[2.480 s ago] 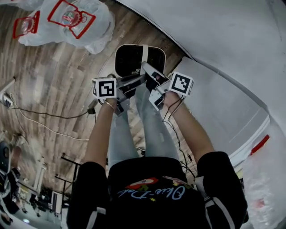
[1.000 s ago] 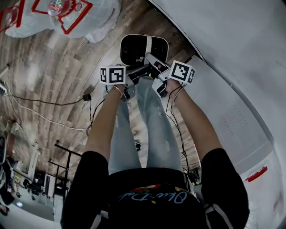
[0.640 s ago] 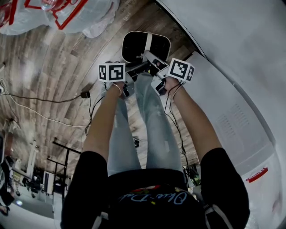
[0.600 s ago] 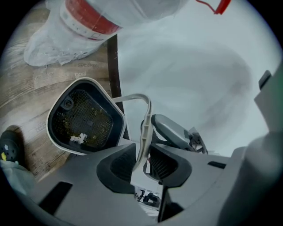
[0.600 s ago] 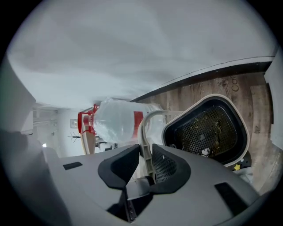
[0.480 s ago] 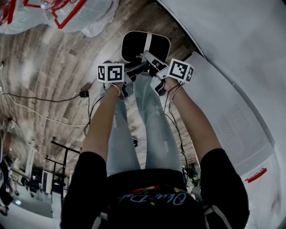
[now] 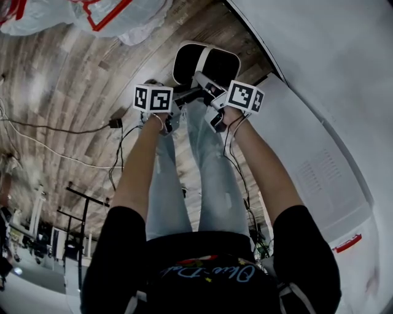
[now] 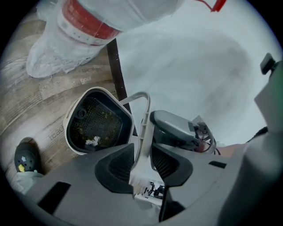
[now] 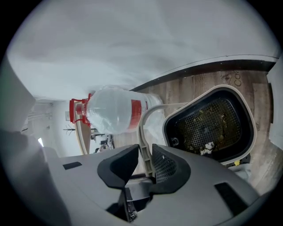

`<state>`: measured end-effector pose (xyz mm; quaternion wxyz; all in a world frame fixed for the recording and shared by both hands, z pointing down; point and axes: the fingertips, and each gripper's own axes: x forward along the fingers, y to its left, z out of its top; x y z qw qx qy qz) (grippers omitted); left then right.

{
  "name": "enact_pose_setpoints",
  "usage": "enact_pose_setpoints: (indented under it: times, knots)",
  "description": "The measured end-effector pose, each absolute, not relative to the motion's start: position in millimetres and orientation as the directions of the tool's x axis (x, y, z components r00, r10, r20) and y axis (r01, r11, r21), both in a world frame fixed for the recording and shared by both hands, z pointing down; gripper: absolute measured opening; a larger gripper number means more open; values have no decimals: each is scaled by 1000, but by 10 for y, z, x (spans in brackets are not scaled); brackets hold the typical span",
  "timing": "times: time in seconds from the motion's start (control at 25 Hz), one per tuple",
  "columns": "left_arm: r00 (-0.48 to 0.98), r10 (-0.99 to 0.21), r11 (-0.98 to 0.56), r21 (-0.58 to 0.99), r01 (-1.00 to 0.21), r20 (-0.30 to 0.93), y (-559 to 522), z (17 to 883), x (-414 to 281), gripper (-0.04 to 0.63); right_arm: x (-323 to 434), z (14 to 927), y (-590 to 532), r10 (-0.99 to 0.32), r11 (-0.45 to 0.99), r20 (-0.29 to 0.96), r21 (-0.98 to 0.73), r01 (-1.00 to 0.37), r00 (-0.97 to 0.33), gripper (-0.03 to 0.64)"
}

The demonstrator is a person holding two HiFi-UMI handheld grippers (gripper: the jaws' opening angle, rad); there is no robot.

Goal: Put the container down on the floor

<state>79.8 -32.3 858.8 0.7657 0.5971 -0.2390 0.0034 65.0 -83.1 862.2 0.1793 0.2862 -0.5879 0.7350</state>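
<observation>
1. Far left in the head view: wooden floor, a cable trailing over it, a plastic bag with red print at the top edge.
2. Next, the left claw: just been easing apart and now spread, with the container's handle standing between the pads, unsqueezed.
3. In the middle, the container: seemingly down on the floor beside the wall, and farther below the head than a couple of seconds back.
4. Then the right claw: also just been widening, now spread, touching the handle with one pad only and showing a clear gap at the other.
5. Meaning for the task: set-down apparently made and the grip let go. Still left, probably: both claws drawn back off the handle without tipping anything.
6. Only in the left gripper view: the handle arching up from the rim into the claw.
7. Only in the right gripper view: a clear look at the mesh inside, scraps lying on it, and a big bottle inside the bag.
8. Only in the head view: both arms and legs together, and the container's place against the wall.
</observation>
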Motion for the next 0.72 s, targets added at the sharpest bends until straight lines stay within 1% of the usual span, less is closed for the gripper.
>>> enact_pose_setpoints:
  times: [0.28, 0.36, 0.6, 0.72]
  knots:
    - [881, -252, 293, 899, -326, 401, -146, 8761, 620, 107, 471, 8766, -662, -27, -218, 645, -749, -625, -764, 81]
    - [879, -256, 299, 897, -324, 403, -137, 8768, 574, 121, 444, 8762, -652, -23, -209, 645, -750, -627, -764, 81]
    - [870, -249, 291, 890, -352, 426, -112, 8812, 464, 124, 327, 8800, -624, 2, -153, 661, -741, -653, -750, 84]
    - [862, -252, 292, 884, -365, 439, -90, 8849, 387, 127, 232, 8825, -598, 35, -113, 665, -739, -664, -746, 94]
